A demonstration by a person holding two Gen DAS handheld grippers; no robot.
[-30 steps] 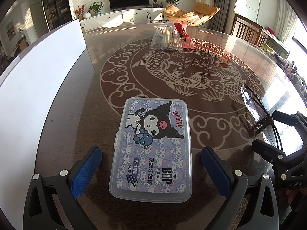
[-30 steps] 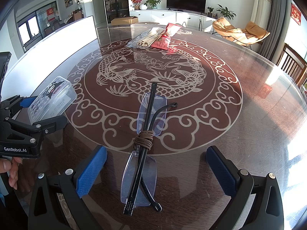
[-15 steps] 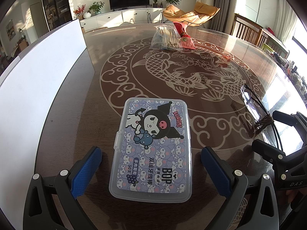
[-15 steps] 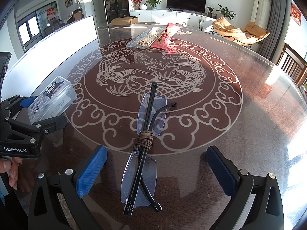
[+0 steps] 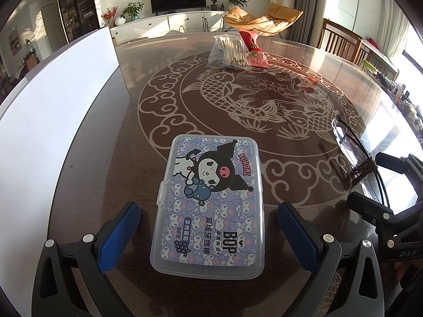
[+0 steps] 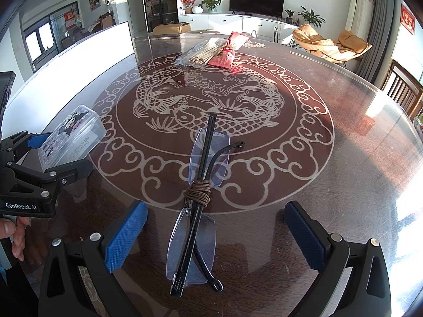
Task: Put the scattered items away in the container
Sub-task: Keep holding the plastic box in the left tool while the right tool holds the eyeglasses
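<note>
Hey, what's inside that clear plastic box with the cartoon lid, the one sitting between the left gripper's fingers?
The plastic box is closed, and its printed label covers the lid, so nothing inside shows from above. In the right wrist view only a strip of clear side wall shows, with no contents discernible.

- Floss pick box: closed lid, printed label covers it; contents not visible.
- Same box, right wrist view: near end hidden behind left hand-held gripper.
- Folded glasses: near lens hidden behind right hand-held gripper.
- Person's hand: only fingertips show at frame edge.
- Red pouch: print too small to read.
- White board: cut off at left edge.
</note>
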